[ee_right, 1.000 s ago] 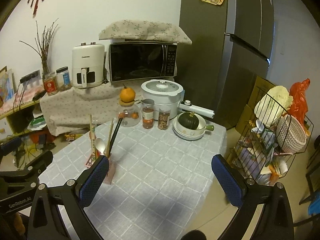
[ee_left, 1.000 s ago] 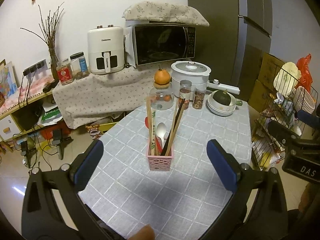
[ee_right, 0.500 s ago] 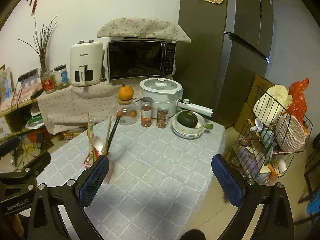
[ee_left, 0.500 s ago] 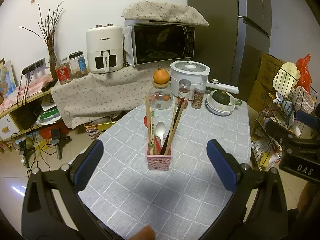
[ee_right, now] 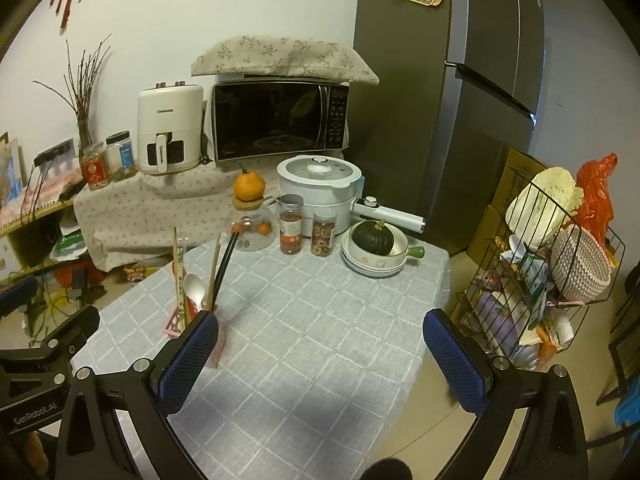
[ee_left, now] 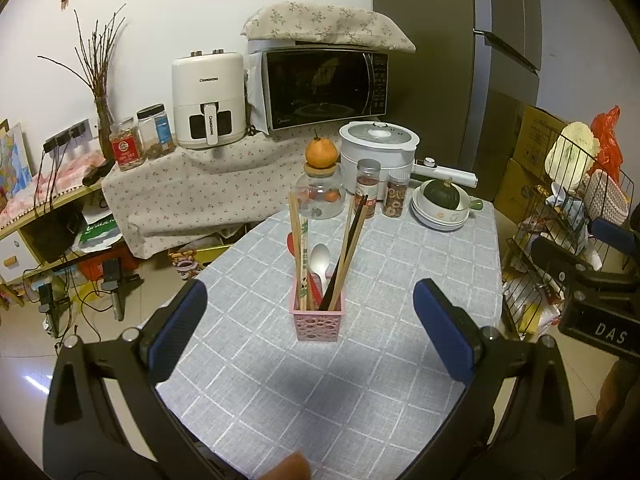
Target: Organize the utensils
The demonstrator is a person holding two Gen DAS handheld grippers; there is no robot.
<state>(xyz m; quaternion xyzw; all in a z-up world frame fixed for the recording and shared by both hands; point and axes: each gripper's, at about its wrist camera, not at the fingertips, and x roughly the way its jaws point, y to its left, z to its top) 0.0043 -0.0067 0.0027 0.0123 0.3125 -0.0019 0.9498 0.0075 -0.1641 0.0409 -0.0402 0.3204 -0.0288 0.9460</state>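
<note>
A pink perforated utensil holder stands on the grey checked tablecloth. It holds wooden chopsticks, dark chopsticks, a silver spoon and something red. My left gripper is open and empty, its blue pads either side of the holder and nearer the camera. In the right wrist view the holder is at the left, partly behind my left pad. My right gripper is open and empty above the table.
At the table's far end stand a glass jar topped with an orange, two spice jars, a white cooker and stacked bowls holding a green squash. A wire rack stands right of the table. A microwave and air fryer sit behind.
Both cameras have drifted slightly; the holder sits a little nearer between my left pads. Nothing was grasped or released.
</note>
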